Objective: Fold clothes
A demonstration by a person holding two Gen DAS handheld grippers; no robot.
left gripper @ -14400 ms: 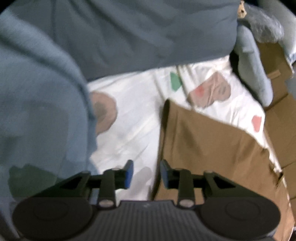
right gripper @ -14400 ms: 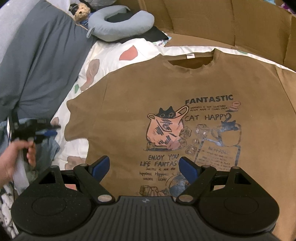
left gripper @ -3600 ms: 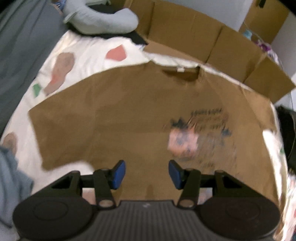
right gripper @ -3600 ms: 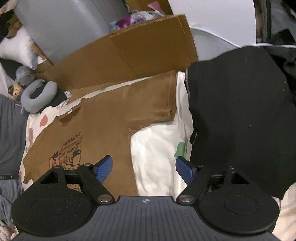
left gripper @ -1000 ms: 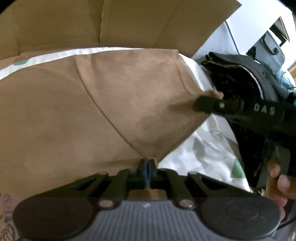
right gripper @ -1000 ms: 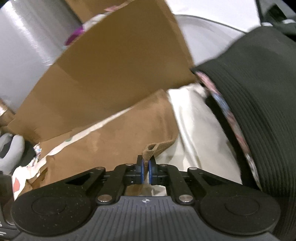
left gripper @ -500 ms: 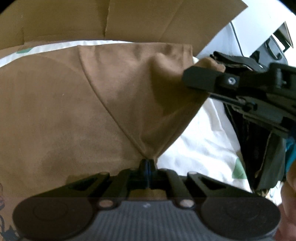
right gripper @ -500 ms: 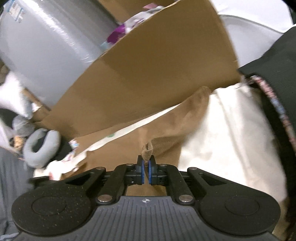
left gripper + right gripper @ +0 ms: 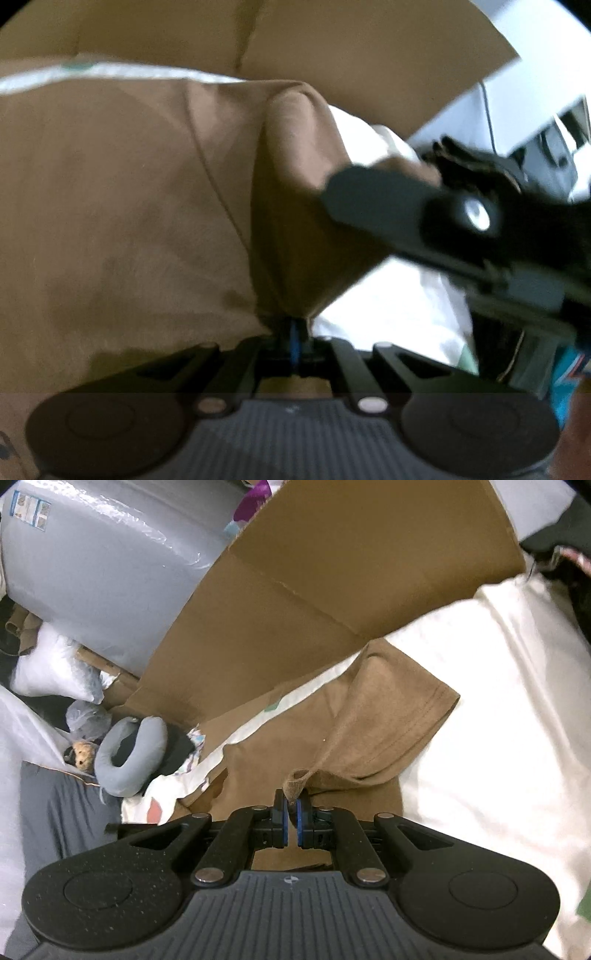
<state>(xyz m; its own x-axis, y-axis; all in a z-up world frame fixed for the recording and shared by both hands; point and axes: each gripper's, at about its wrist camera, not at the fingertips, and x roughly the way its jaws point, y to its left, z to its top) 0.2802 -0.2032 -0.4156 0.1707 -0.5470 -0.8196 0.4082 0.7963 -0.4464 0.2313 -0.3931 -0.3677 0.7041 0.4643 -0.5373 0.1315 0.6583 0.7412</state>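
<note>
My left gripper (image 9: 294, 334) and right gripper (image 9: 291, 812), jaws pinching the brown shirt (image 9: 388, 716) sleeve's edges, lift it off the white sheet (image 9: 480, 738); cardboard (image 9: 332, 572) walls the far side, open sheet right.

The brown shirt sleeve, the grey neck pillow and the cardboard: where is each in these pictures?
brown shirt sleeve (image 9: 399, 709): right wrist view, on its flat cloth near the hem.
grey neck pillow (image 9: 147, 738): right wrist view, on its right curve.
cardboard (image 9: 332, 561): right wrist view, on its upper panel.
</note>
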